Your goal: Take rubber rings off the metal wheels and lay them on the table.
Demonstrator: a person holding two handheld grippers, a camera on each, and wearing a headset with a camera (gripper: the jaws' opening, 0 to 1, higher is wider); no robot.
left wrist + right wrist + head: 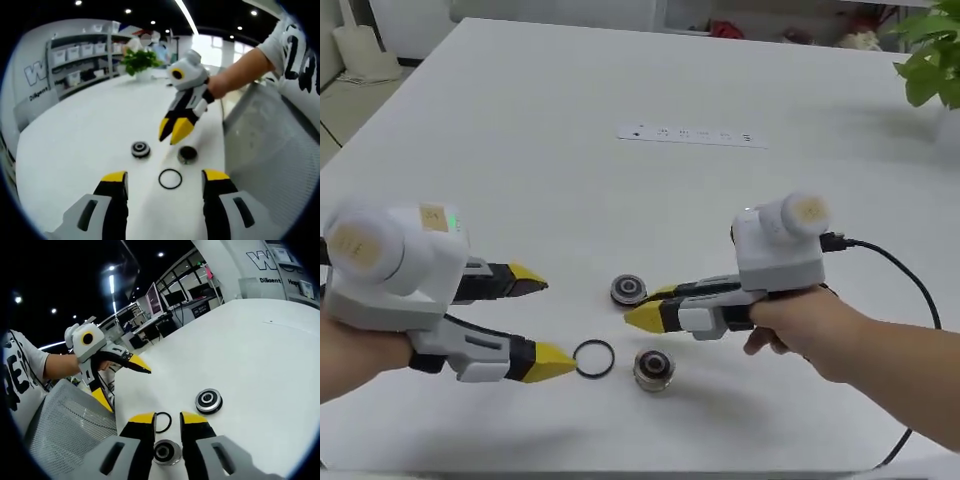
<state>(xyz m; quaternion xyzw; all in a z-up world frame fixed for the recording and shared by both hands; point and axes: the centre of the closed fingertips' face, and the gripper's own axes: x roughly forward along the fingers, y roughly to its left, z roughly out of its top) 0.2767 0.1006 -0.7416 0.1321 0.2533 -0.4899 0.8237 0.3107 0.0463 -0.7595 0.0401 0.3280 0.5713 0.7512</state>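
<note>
Loose rubber ring (593, 358) lies flat on the bench (620, 200), just off the left gripper (556, 322)'s wide jaws. Right gripper (638, 310), jaws narrowly parted and empty, hangs near the ring, between both metal wheels (628, 290).

Wall lettering (272, 281), right gripper view: a large partial "W", under it one line beginning "Diligent" and a second beginning "Hap", the rest cut off. Wall sign (37, 80), left gripper view: a large "W" and a small line starting "Dili", the rest too blurred to read. Shirt print (300, 60): bold black characters on white, illegible; power strip (690, 135) markings too small to read.
</note>
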